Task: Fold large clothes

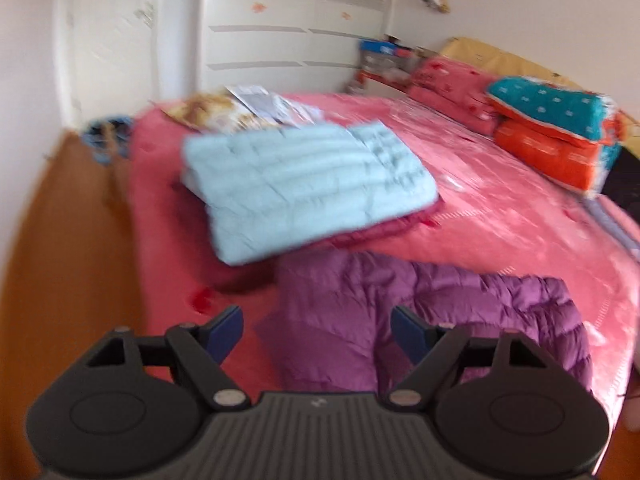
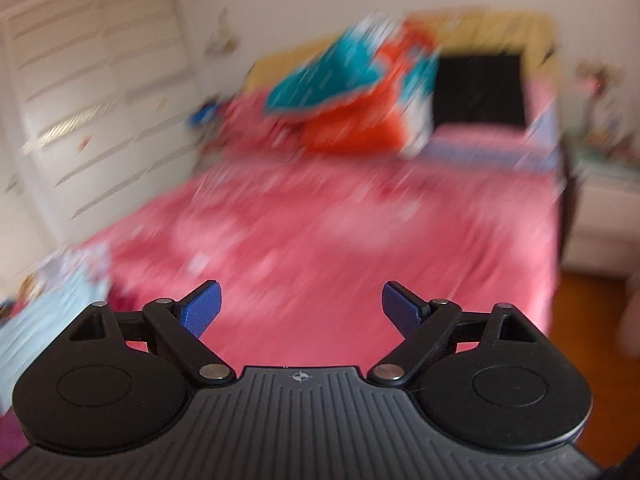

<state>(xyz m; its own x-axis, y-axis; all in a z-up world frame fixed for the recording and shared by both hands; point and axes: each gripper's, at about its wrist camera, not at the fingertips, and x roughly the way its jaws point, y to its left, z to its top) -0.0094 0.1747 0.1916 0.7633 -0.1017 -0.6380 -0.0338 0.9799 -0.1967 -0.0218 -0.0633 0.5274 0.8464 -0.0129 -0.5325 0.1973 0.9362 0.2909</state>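
Observation:
A crumpled purple puffer jacket (image 1: 432, 320) lies on the pink bed (image 1: 500, 200) near its front edge. My left gripper (image 1: 317, 330) hovers over the jacket's near side, open, with nothing between its blue pads. Behind the jacket a folded pale blue puffer garment (image 1: 304, 184) rests on a dark pink folded one. In the blurred right wrist view my right gripper (image 2: 302, 305) is open above bare pink bedspread (image 2: 320, 232); the pale blue garment (image 2: 52, 300) shows at the left edge. The purple jacket is outside that view.
Teal and orange pillows (image 1: 552, 132) and a pink quilt (image 1: 452, 88) are piled at the headboard. Printed papers or bags (image 1: 240, 108) lie at the bed's far left corner. A white wardrobe (image 1: 280, 20) stands behind. Orange wooden floor (image 1: 68, 260) lies left of the bed; a white nightstand (image 2: 600, 208) stands to its right.

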